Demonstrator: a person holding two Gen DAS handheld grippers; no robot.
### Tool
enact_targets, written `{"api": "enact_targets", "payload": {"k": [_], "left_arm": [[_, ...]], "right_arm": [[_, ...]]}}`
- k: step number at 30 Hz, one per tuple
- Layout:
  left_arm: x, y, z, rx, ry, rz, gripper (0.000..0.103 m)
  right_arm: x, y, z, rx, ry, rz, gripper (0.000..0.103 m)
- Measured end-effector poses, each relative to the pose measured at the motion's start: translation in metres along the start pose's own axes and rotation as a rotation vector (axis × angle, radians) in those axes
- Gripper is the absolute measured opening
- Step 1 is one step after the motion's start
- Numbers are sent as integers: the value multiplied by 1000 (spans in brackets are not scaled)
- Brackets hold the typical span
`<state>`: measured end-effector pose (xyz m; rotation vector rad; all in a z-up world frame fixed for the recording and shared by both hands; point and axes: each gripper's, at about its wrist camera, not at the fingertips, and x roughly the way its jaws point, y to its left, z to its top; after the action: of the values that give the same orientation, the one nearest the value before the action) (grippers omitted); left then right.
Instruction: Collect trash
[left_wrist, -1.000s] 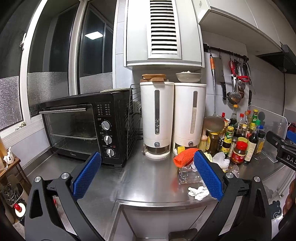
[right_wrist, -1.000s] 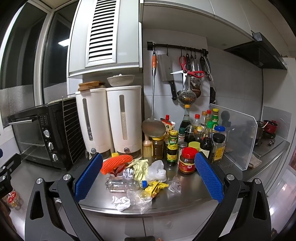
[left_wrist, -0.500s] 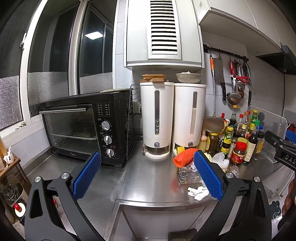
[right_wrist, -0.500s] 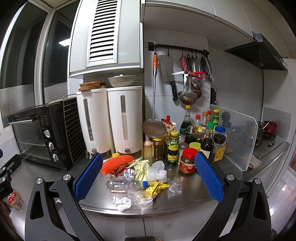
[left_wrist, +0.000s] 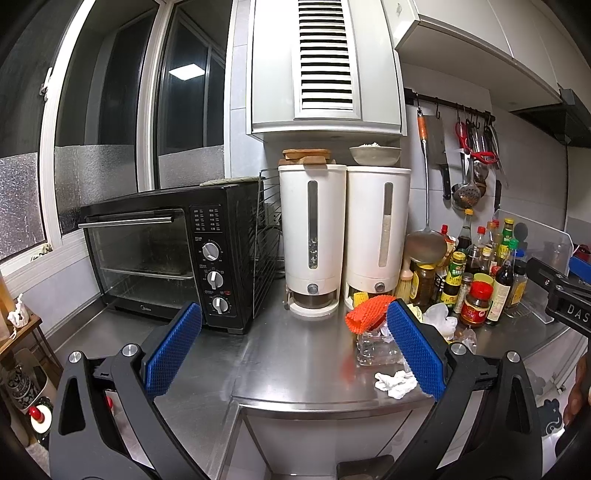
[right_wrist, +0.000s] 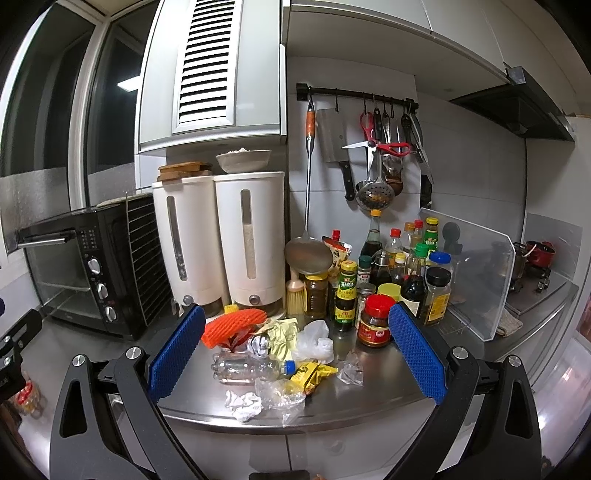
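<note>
A pile of trash lies on the steel counter (right_wrist: 369, 391): an orange foam net (right_wrist: 232, 325), a clear plastic bottle (right_wrist: 247, 369) with a blue cap, a yellow wrapper (right_wrist: 314, 371), a white plastic bag (right_wrist: 314, 341), a crumpled white tissue (right_wrist: 243, 404) and clear film (right_wrist: 280, 397). My right gripper (right_wrist: 295, 358) is open and empty, held in front of the pile. My left gripper (left_wrist: 293, 352) is open and empty, to the left of the pile; the orange net (left_wrist: 365, 314) and tissue (left_wrist: 395, 384) show by its right finger.
A black toaster oven (left_wrist: 166, 254) stands at the left, two white dispensers (left_wrist: 343, 240) behind the trash. Sauce bottles and jars (right_wrist: 399, 280) crowd the right, with a clear splash guard (right_wrist: 476, 280). Utensils hang on a wall rail (right_wrist: 369, 147). The counter edge is near.
Almost nothing has changed. Both grippers stay open, with only a very slight drift of view.
</note>
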<state>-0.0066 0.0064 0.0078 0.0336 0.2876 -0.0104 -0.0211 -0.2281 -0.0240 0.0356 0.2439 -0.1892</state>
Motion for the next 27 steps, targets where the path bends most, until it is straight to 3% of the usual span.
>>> {"api": "enact_targets", "payload": {"k": [19,27], "left_arm": [[7,-2,-4,15,12,4,95],[26,-12,-12,46,44,-12,95]], "right_arm": [[8,-4,0,3,18,3,100],[42,-20,-13,0,83,20,100]]}}
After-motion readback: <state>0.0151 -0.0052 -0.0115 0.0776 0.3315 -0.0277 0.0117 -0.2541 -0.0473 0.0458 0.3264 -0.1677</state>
